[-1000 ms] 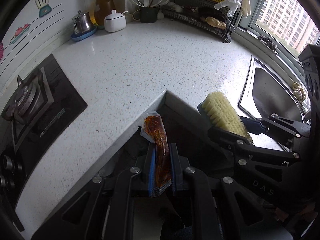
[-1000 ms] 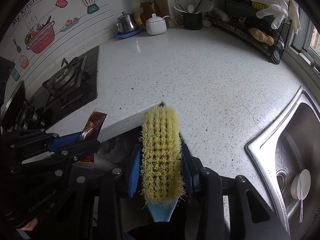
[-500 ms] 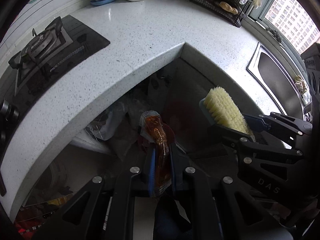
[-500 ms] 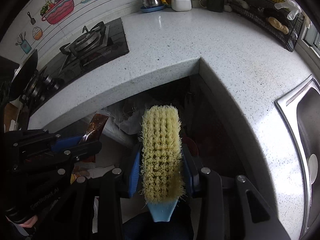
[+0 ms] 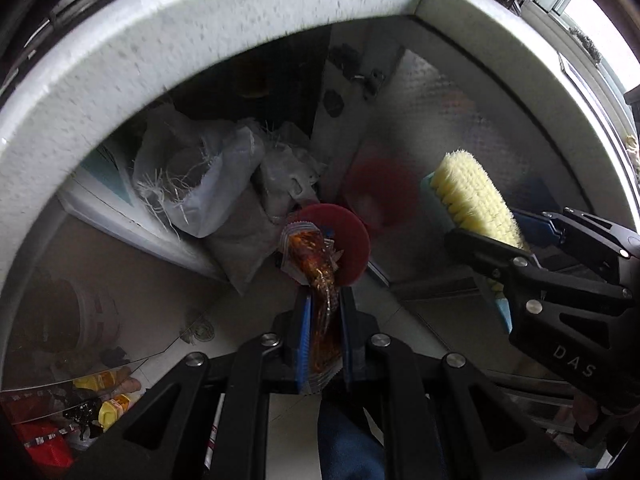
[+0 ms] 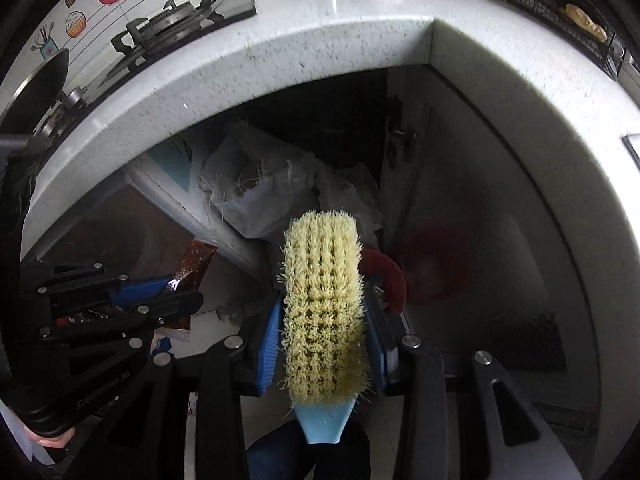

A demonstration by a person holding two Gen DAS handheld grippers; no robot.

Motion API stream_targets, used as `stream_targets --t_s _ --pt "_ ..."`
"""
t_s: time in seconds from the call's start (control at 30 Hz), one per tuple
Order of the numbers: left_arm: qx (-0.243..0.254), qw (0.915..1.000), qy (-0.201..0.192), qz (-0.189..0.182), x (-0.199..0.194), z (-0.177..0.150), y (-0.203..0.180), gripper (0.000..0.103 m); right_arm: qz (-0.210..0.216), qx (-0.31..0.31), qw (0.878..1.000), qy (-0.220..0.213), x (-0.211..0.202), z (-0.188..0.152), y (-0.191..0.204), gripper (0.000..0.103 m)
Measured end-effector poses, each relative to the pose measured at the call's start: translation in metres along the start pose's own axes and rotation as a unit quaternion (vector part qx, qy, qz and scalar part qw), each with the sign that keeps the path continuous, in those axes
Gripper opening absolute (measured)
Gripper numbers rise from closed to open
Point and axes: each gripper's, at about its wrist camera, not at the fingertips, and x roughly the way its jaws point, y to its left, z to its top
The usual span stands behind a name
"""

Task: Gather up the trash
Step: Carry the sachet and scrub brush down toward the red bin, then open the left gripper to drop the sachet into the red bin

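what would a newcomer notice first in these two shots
Most striking is the yellow-bristled scrub brush with a pale blue handle, clamped in the right gripper at the centre of the right wrist view. Next comes the brown sauce packet pinched in the left gripper, hanging over a round red bin on the floor. Behind both, crumpled sacks sit under the speckled countertop.
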Motion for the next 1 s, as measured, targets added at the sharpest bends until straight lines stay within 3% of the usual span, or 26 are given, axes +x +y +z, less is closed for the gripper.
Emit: stream_targets --t_s 0.47,0.83,0.9,0.97,1.0 --pt "0.045 0.9982 0.037 -0.014 0.164 -0.004 0.009 0.011 -0.005 0.053 0.998 0.028 0.147 -0.044 -0.046 0.035" --pt "0.076 0.9952 0.051 -0.033 0.219 0.022 0.001 0.012 -0.026 0.089 0.995 0.04 0.185 -0.047 -0.08 0.036" --pt "0.086 0.9941 0.052 -0.038 0.222 0.026 -0.004 0.016 -0.029 0.092 0.995 0.04 0.185 -0.048 -0.085 0.036" --pt "0.094 0.9931 0.052 -0.046 0.223 0.028 -0.008 0.036 -0.032 0.093 0.994 0.037 0.18 -0.048 -0.087 0.036" --pt "0.096 0.9931 0.049 -0.046 0.224 0.029 -0.01 0.039 -0.033 0.094 0.994 0.036 0.18 -0.048 -0.088 0.036"
